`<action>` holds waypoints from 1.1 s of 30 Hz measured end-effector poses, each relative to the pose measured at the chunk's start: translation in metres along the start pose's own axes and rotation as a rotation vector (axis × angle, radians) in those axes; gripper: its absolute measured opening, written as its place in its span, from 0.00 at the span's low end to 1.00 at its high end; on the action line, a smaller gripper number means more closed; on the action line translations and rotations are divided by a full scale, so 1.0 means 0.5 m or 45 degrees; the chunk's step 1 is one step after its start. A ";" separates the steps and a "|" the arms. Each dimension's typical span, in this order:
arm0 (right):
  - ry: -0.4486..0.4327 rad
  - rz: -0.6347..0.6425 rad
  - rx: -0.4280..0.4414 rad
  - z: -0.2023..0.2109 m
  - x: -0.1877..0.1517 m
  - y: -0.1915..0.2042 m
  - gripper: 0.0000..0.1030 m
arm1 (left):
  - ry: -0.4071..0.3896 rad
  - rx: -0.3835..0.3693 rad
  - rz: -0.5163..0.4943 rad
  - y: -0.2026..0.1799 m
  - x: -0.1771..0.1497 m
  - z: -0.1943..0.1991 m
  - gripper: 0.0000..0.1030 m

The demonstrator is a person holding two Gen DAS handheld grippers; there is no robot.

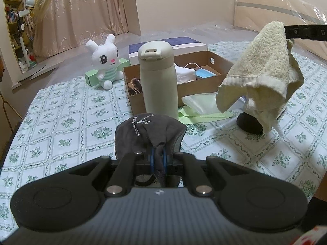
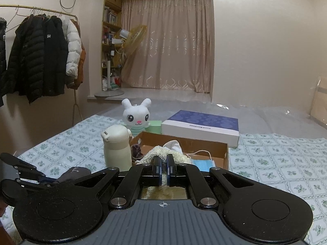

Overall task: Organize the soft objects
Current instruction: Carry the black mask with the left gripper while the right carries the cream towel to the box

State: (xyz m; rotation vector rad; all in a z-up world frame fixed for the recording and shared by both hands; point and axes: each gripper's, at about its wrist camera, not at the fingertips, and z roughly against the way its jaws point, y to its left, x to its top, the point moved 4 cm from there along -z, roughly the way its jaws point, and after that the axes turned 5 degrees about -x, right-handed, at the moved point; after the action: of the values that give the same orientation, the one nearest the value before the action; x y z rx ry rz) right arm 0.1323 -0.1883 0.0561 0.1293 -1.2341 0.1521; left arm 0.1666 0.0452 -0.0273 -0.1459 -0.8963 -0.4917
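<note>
Both claws grip cloth: left claw (image 1: 158, 159) the dark cap (image 1: 150, 130), right claw (image 2: 162, 168) the towel (image 1: 263, 65), whose hanging corner could topple the bottle (image 1: 158, 77) beside the box (image 1: 204, 83).

Both wrist views low, facing box (image 1: 204, 81).

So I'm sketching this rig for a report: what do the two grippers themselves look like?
Both match. The left gripper and right gripper are matte black, with two round disc-shaped lobes, angled linkage bars with silver pivot pins, and a grey ribbed panel bearing a small crosshair mark. The fingers are black with blue pads. No cables, sleeves or hands show.
</note>
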 end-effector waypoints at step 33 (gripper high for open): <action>-0.072 -0.011 -0.063 0.027 0.068 -0.065 0.04 | -0.147 -0.224 -0.090 -0.123 0.161 0.048 0.07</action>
State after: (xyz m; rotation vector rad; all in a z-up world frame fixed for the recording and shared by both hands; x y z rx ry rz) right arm 0.1370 -0.2209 0.0922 0.0969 -1.2922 0.1109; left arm 0.1625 -0.0292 0.0453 -0.3062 -0.9732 -0.6334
